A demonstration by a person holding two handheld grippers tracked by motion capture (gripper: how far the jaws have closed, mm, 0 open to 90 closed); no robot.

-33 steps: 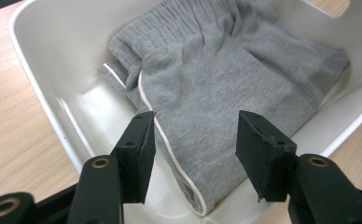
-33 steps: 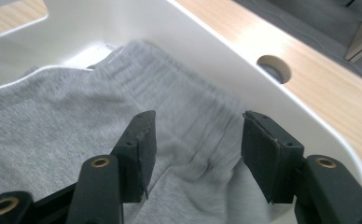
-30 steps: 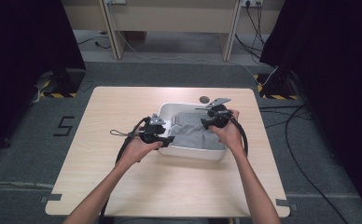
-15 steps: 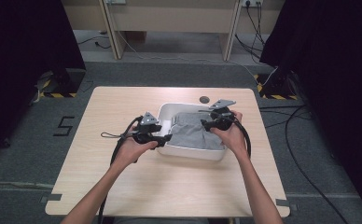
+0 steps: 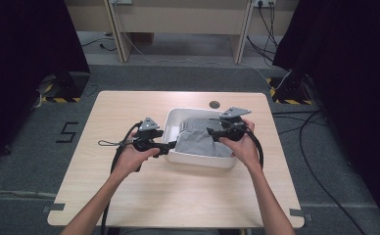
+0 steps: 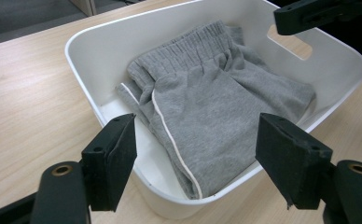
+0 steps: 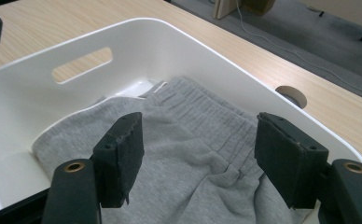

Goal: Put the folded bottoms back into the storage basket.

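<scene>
While your two grippers sit at the near rim of the tub, nothing is held: the left gripper [image 6: 195, 158] has its fingers spread w/ only air between them, and they have just been opening; same for the right gripper [image 7: 198, 158], fingers released and just been opening, nothing pinched.

Nearest to you is the bare wooden surface [image 5: 178, 196]. Next out, the left gripper [image 5: 171, 146] hangs just outside the left wall of the white tub [image 5: 198, 159], and the right gripper [image 5: 212, 132] hovers over the tub's right part, above the cloth. The folded grey shorts [image 5: 202, 139] lie inside the tub, waistband toward the far side, a white piping line running down one edge [image 6: 174, 140]. Beyond the tub is a round cable hole [image 5: 214, 104] in the surface, then the floor w/ cables.

Risks from here, as I judge it:
- Left fingers are v. close to the tub wall; pulling back low could clip the rim and drag or tip the tub.
- Right fingers hang just above the fabric; drifting down, a pad could snag a fold and undo the fold on lifting.
- The near corner of the shorts rides up by the rim, so a nudge to the tub may spill it over.
</scene>
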